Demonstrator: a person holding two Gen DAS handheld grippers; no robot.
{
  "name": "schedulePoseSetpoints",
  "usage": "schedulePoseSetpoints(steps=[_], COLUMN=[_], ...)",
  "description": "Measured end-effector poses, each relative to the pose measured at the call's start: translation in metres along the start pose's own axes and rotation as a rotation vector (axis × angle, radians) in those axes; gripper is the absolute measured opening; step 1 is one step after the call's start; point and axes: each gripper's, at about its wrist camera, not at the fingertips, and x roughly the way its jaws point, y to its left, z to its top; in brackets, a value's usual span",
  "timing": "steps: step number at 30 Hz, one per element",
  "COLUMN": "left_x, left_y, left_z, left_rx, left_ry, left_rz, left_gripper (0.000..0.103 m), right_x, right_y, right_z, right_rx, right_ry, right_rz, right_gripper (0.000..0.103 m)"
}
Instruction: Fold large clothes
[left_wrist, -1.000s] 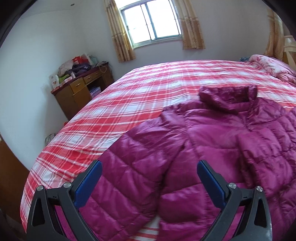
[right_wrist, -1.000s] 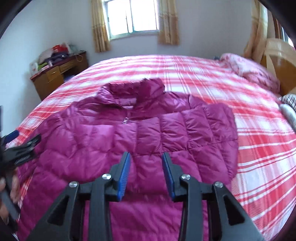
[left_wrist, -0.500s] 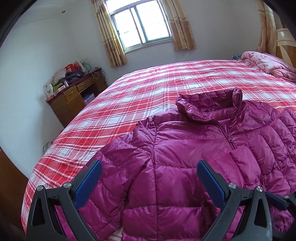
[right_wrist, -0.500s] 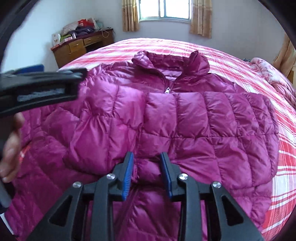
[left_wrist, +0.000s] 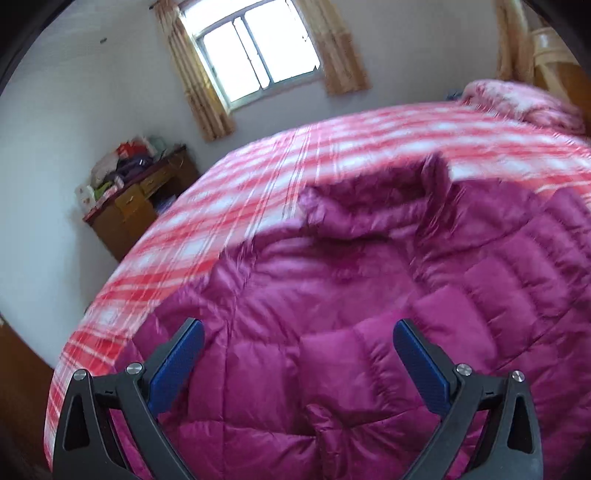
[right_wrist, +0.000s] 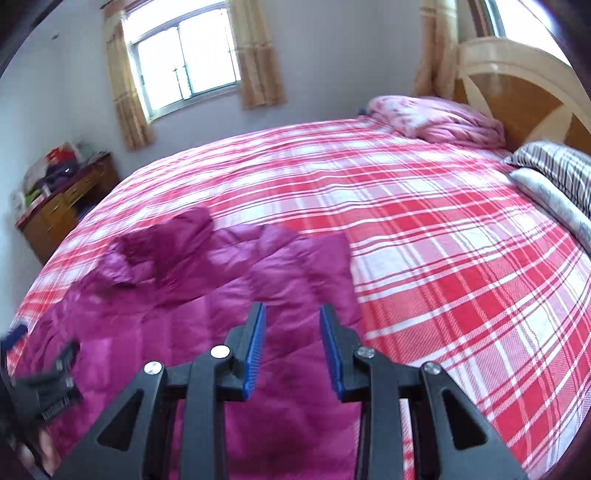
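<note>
L tongs (left_wrist: 298, 350): jaws stood wide apart, nothing between the blue pads, hovering over the near part of the magenta quilted puffer jacket (left_wrist: 388, 332).
R tongs (right_wrist: 292, 347): jaws narrow, pads apart w/ empty gap, nothing pinched; aimed over jacket's right-hand side, near its edge.
Risk 1: probably a slippery shell + puffy fill; a shallow pinch could grab only the top layer, so the fold would drag lopsided.
Risk 2: R gap was narrow; judged it might skid over a thick quilted seam rather than take it in.
Risk 3: both views were blurred; a hasty closing could miss the hem or catch the red-and-white plaid bedcover (right_wrist: 424, 221) along w/ it.
Jacket look: glossy, horizontal quilt lines, collar standing up at far end, zip down the middle, front side up; one sleeve seemed laid across the chest, can't tell for sure.
Jacket place: flat on the bed's near-left part, collar pointing toward the window wall.
Farther: pink floral quilt (right_wrist: 436, 118) bundled by the headboard; cluttered wooden dresser (left_wrist: 136, 206) at wall, well apart.
</note>
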Motion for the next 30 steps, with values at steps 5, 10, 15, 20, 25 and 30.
schedulePoseSetpoints(steps=[5,10,15,20,25,30], left_x=[0.025,0.032,0.04,0.046,0.049,0.049], left_y=[0.006,0.005,0.01,0.014,0.015,0.018], left_z=[-0.013,-0.018,-0.019,-0.02,-0.019,-0.021], left_rx=[-0.044,-0.041,-0.08,-0.121,-0.134,-0.155], left_ry=[0.075,0.088,0.125,0.146,0.148,0.153], left_rz=[0.01,-0.017,-0.07,-0.111,-0.12,-0.138], left_gripper=[0.102,0.102,0.102,0.102,0.102,0.102], right_x=[0.034,0.05,0.053,0.038,0.04,0.072], right_y=[0.008,0.006,0.005,0.005,0.0,0.004], right_z=[-0.014,-0.025,-0.027,-0.02,-0.003,-0.009], right_rx=[-0.058,-0.067,-0.087,-0.066,-0.007,-0.027], right_ry=[0.104,0.154,0.159,0.117,0.076,0.16], right_rz=[0.021,0.007,0.004,-0.016,-0.004,-0.016], right_gripper=[0.035,0.035,0.035,0.032,0.032,0.032])
